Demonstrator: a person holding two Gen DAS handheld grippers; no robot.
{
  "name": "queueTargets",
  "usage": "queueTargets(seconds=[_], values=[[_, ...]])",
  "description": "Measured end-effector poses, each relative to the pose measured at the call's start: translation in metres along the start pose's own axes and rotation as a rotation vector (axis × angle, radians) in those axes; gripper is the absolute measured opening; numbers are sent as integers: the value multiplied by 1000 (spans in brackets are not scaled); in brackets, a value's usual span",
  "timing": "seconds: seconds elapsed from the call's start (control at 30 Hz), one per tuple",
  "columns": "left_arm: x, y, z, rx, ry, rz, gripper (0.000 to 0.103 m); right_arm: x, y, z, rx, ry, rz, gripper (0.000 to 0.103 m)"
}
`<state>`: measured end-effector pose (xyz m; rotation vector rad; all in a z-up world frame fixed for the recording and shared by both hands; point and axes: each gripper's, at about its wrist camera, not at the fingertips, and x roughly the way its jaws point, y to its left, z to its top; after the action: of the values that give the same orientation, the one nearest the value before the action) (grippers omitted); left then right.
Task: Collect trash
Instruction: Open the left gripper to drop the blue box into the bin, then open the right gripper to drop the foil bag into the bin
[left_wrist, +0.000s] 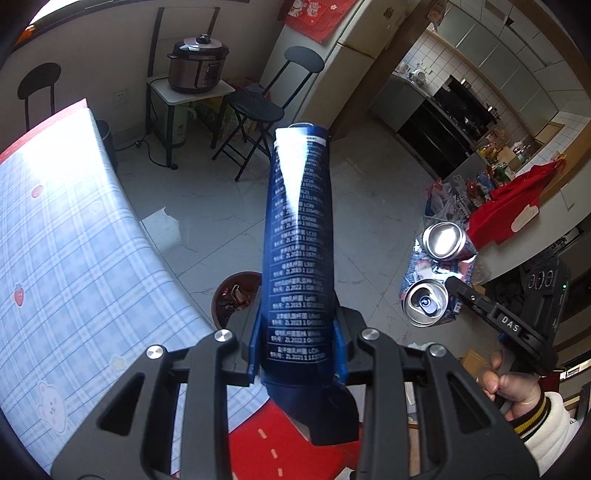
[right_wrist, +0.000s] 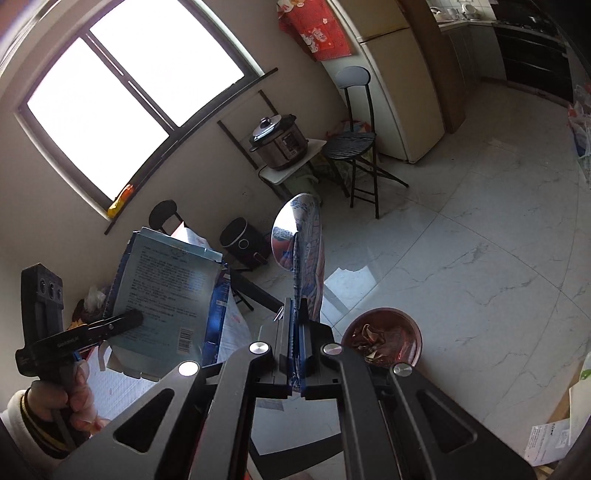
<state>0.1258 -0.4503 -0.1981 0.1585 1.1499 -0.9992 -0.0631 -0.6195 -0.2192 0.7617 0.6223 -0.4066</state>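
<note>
- Left gripper (left_wrist: 299, 354): clamped on a flattened blue carton (left_wrist: 297, 236), held in the air off the table (left_wrist: 74, 236) edge.
- Right gripper (right_wrist: 295, 332): clamped narrow on a crushed can pack (right_wrist: 301, 243), gripped by its wrapper edge.
- Red bin (right_wrist: 382, 341): on the floor below, already part filled.
- Risk: the thin wrapper could slip and the cans drop wide.
- Risk: the long carton could catch the bin rim and tip out.

Your left tongs (left_wrist: 299, 354) full: blue carton (left_wrist: 297, 236) fills frame centre, blocks straight-ahead path. Red bin (left_wrist: 225, 295) low centre, half hidden behind carton. Table (left_wrist: 74, 240) edge walls left side. Crushed can (left_wrist: 434, 273) in right tongs (right_wrist: 295, 347) crowds right. Open floor (left_wrist: 369, 206) beyond, upper centre; folding stool (left_wrist: 255, 110) farther back.
</note>
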Motion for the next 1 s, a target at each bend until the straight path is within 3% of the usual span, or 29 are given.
queueTargets(seconds=[0.23, 0.5, 0.8, 0.9, 1.0], values=[[101, -24, 27, 61, 123, 28, 33, -16, -54, 3, 59, -16, -66, 3], [175, -24, 44, 67, 196, 70, 33, -26, -93, -11, 125, -21, -141, 3], [223, -22, 56, 49, 244, 111, 35, -26, -103, -14, 140, -16, -171, 3], [225, -25, 60, 45, 227, 99, 44, -28, -103, -14, 141, -17, -174, 3], [218, -25, 66, 59, 203, 97, 46, -26, -98, -16, 143, -15, -173, 3]])
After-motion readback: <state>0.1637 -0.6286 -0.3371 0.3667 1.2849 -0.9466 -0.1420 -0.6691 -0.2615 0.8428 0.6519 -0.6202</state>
